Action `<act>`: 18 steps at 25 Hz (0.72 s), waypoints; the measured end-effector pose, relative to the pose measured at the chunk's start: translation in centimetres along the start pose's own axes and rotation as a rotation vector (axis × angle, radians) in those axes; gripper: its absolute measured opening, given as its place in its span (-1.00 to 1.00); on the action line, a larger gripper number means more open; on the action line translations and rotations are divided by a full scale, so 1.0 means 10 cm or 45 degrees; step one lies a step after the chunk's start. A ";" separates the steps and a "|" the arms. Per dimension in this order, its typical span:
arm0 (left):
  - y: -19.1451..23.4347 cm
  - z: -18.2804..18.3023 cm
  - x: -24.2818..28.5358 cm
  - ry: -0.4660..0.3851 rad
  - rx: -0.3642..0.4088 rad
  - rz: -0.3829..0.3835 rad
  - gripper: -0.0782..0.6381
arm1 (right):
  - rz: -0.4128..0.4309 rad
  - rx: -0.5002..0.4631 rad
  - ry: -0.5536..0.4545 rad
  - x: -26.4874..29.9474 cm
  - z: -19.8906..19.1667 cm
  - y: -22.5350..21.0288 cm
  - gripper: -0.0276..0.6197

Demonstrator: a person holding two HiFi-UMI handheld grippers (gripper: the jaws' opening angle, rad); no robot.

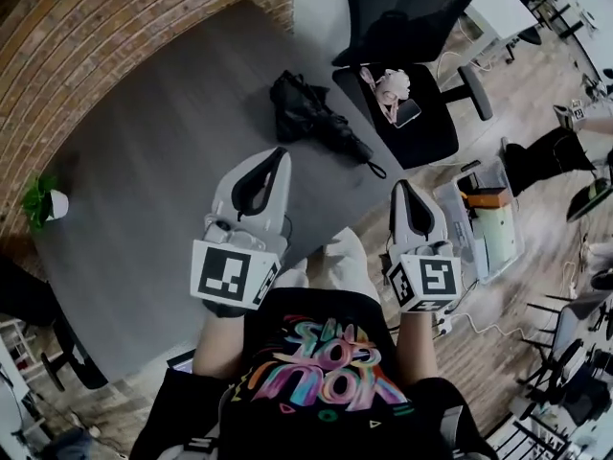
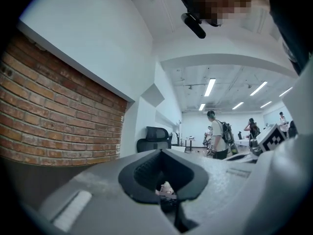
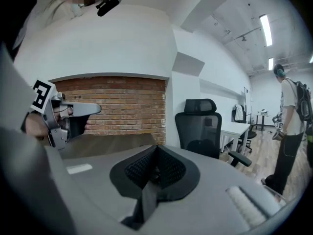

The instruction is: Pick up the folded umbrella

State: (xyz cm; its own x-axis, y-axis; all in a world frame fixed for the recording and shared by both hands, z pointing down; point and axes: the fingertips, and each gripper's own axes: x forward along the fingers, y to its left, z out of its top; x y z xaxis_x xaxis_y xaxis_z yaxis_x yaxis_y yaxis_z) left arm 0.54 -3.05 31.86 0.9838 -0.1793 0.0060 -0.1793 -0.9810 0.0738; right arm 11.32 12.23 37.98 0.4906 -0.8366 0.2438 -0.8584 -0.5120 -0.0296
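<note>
A dark grey table [image 1: 144,190] fills the middle of the room. Along its far-left side runs a red brick wall [image 1: 86,27], with a plain white wall [image 2: 98,38] above the bricks. A black mesh chair [image 1: 402,8] stands at the table's far corner. Right of the table the floor [image 1: 522,113] is pale wood planks, and a clear bin [image 1: 469,209] sits there, perhaps plastic. Beyond the table the room opens out, with white desks [image 3: 234,129] under long ceiling lights [image 2: 209,87].

Black T-shirt [image 1: 316,338] with colourful lettering
</note>
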 end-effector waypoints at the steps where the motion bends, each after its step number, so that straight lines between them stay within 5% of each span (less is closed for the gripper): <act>1: 0.06 0.00 0.05 -0.001 0.005 0.029 -0.78 | 0.029 -0.002 0.000 0.12 0.03 -0.02 -0.91; 18: 0.78 -0.15 0.82 0.072 -0.033 0.607 -0.78 | 0.659 -0.144 0.103 1.99 0.30 -0.06 -0.91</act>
State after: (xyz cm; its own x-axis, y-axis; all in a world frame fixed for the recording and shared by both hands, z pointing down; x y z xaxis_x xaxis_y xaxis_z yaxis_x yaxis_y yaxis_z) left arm 7.21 -12.10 33.95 0.7908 -0.6039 0.0996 -0.6112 -0.7880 0.0746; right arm 22.07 -4.68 39.91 -0.0104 -0.9543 0.2988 -0.9980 -0.0086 -0.0623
